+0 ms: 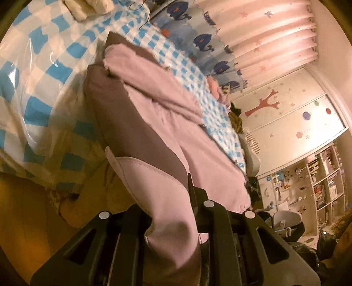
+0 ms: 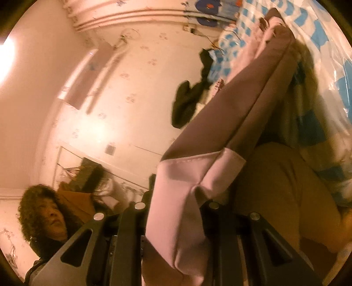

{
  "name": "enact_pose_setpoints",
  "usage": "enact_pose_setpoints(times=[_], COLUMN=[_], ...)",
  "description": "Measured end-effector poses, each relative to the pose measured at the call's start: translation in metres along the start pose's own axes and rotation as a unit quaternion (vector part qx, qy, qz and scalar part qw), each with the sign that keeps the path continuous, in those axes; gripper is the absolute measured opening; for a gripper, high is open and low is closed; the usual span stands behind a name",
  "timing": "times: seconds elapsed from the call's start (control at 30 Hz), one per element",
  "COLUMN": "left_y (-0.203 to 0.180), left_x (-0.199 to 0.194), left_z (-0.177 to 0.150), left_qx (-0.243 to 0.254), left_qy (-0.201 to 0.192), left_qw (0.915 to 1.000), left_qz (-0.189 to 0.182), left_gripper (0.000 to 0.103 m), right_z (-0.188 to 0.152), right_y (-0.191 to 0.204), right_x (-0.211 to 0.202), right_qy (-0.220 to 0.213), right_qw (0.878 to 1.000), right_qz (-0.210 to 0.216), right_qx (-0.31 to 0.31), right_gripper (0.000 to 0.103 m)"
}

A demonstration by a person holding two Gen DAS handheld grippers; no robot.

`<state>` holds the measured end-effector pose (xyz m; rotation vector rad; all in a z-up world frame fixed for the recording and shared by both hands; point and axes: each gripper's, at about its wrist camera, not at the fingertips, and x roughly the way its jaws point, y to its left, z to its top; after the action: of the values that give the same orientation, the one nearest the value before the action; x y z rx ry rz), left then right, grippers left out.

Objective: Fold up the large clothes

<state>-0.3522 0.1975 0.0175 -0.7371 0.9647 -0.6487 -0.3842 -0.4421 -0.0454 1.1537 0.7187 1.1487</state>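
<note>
A large pink garment (image 1: 167, 123) with a brown lining lies stretched along the blue-and-white checked bed (image 1: 50, 72). My left gripper (image 1: 173, 222) is shut on a pink hem of it, the cloth bunched between the black fingers. In the right wrist view my right gripper (image 2: 176, 222) is shut on another pink hem of the garment (image 2: 237, 105). The cloth rises taut from the jaws toward the bed (image 2: 319, 33), brown side showing.
A clear plastic sheet (image 1: 26, 57) covers part of the bed. Folded pale cloth (image 1: 88, 8) sits at its far end. Whale-print curtains (image 1: 202, 41), shelves (image 1: 319, 184) and a chair (image 1: 283, 222) stand beyond. A person (image 2: 46, 217) is near the right gripper. Dark clothes (image 2: 189, 99) hang off the bed.
</note>
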Motion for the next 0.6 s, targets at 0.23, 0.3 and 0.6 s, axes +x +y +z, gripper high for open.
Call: enact_pose_setpoints(times=[0.23, 0.3, 0.6], left_y=[-0.004, -0.012, -0.03], left_x=[-0.027, -0.032, -0.054], left_z=[0.011, 0.014, -0.011], left_qx=[-0.022, -0.016, 0.001], left_qy=[-0.059, -0.066, -0.079], left_qw=[0.997, 0.9965, 0.9942], left_qz=[-0.044, -0.049, -0.074], left_gripper=[0.012, 0.012, 0.012], right_z=[0.021, 0.026, 0.007], right_y=[0.005, 0.017, 0.047], right_x=[-0.01, -0.007, -0.011], right_qy=[-0.063, -0.064, -0.07], right_qw=[0.996, 0.996, 0.994], right_qz=[0.059, 0.061, 0.078], right_qx=[-0.002, -0.014, -0.032], right_gripper=[0.022, 0.022, 0.024])
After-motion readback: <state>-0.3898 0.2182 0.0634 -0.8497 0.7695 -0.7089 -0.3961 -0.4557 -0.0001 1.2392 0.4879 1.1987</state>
